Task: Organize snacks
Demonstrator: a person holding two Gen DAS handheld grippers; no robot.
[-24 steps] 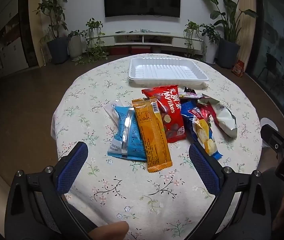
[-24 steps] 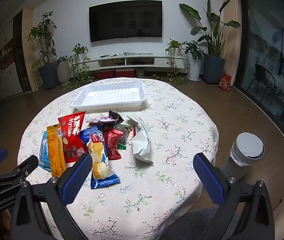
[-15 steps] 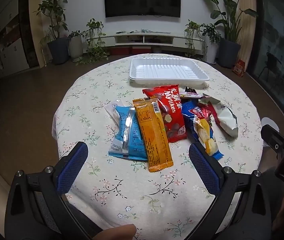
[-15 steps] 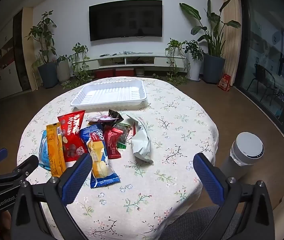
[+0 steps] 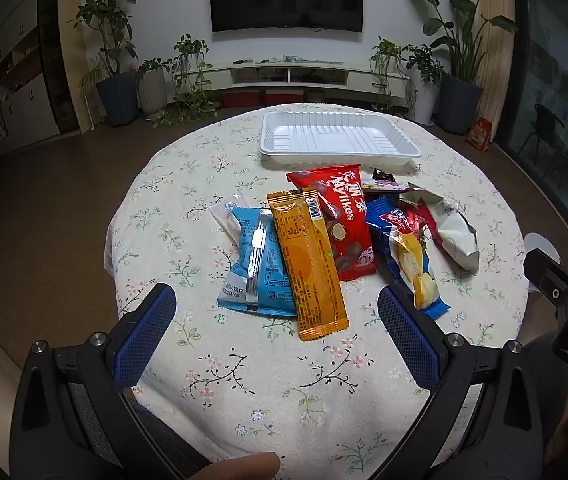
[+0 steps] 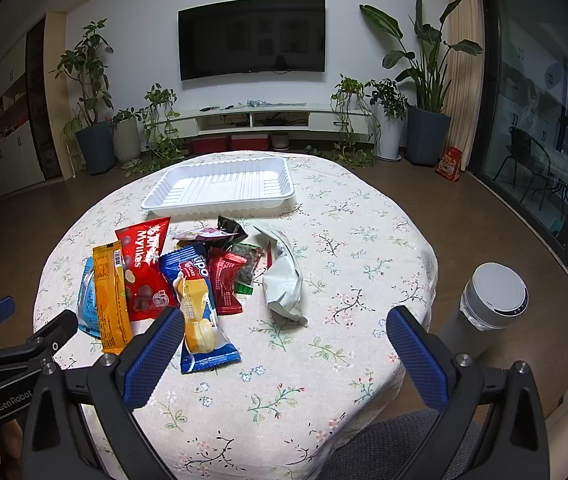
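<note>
Floral table (image 5: 244,380); snacks (image 5: 315,248) ahead of both jaws, apparently untouched; jaws spread wide.

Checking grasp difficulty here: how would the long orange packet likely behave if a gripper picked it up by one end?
The orange packet looks thin and flat, so it would probably sag. Its glossy film may slip between pads. It overlaps the blue packet, so lifting could nudge that.

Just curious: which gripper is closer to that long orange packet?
Left. The left gripper hangs open just short of the orange packet; the right gripper, open too, sits off to its right.
</note>
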